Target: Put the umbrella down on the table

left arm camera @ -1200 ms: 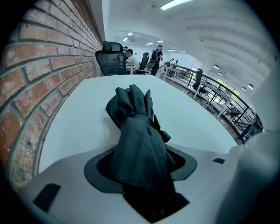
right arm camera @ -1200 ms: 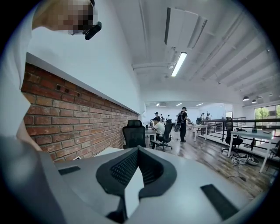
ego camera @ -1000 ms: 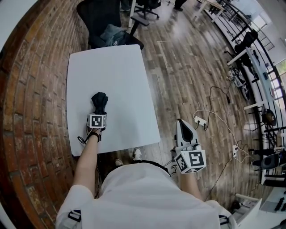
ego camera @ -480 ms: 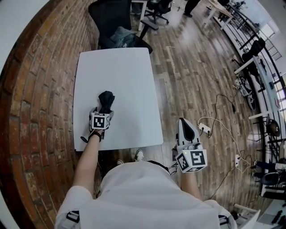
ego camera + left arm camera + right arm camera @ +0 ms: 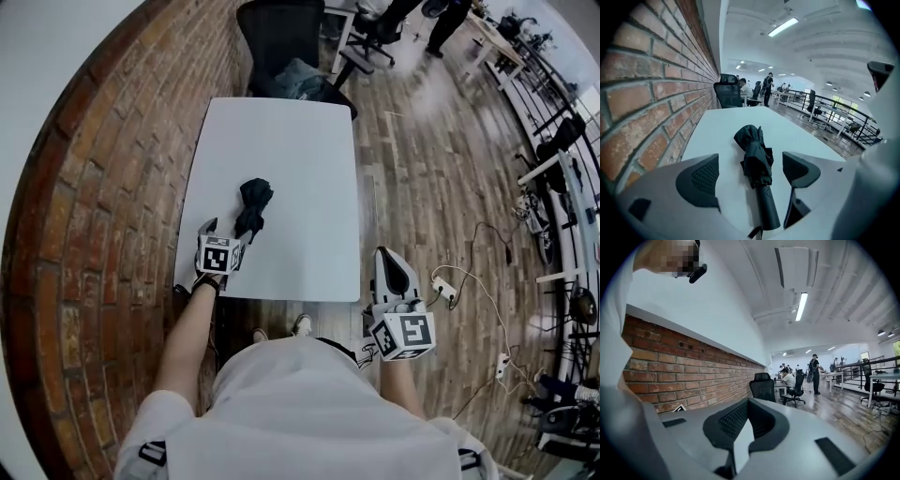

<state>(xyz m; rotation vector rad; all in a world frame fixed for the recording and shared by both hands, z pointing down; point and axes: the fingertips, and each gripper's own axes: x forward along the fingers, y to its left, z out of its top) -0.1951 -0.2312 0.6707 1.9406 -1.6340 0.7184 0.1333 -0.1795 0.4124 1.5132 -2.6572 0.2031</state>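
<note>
The strap [image 5: 754, 232] of the umbrella [image 5: 754, 161] (handle end) is cut off at the bottom edge.

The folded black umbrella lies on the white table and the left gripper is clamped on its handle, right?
No: the left gripper has just opened. The left gripper view shows the jaws apart, the umbrella lying between them on the table, untouched.

There's the black folded fabric umbrella [image 5: 253, 208], lying flat on the white tabletop [image 5: 300, 141] near its front-left corner, canopy bunched, smooth handle toward the near edge.
</note>
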